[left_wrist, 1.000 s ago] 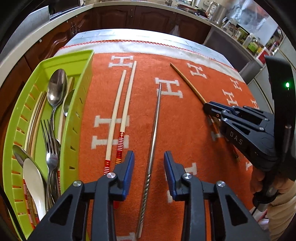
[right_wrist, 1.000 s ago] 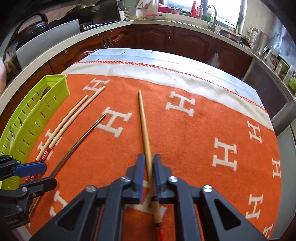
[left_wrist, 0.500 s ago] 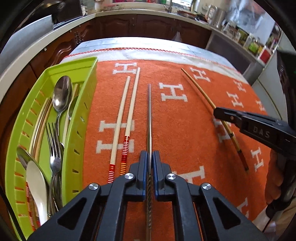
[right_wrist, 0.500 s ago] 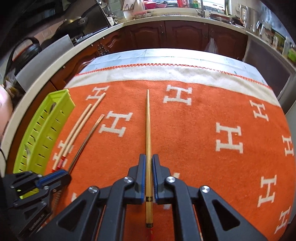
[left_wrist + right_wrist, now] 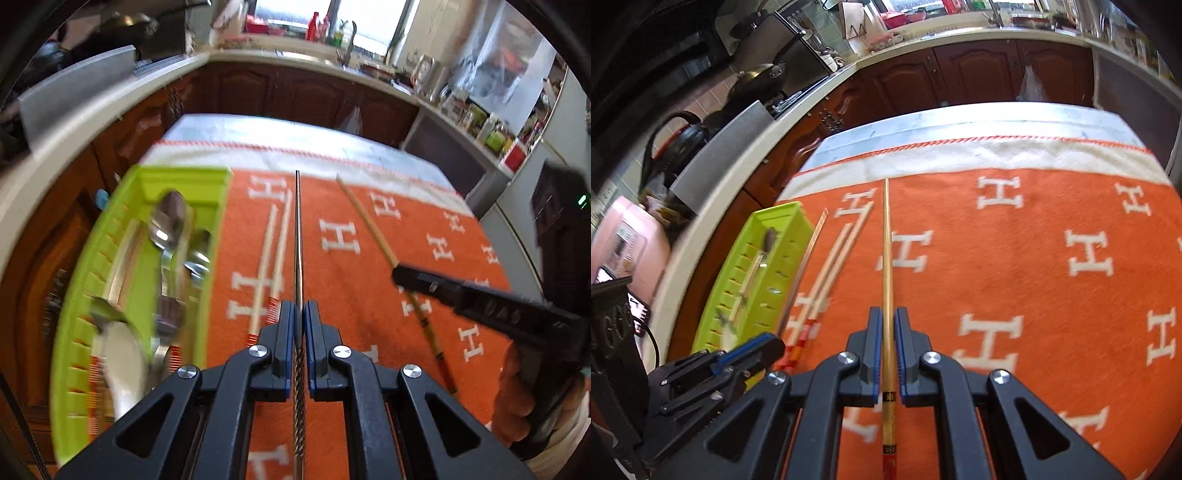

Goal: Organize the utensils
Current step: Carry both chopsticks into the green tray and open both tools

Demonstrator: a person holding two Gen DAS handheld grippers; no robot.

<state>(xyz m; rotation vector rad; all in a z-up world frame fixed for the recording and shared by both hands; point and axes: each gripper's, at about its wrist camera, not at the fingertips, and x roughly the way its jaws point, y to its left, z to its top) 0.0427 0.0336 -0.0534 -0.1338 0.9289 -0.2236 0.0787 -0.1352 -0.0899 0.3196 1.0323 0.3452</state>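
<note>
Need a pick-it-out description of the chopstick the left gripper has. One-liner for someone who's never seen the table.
Start at the orange blanket with white H letters, right of the green tray. The left gripper is shut on a metal chopstick. It is the only thin silver one with a twisted grip end; its neighbours are pale wood.

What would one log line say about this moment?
left gripper: shut on metal chopstick | right gripper: shut on wooden chopstick | green tray: spoons inside
</note>
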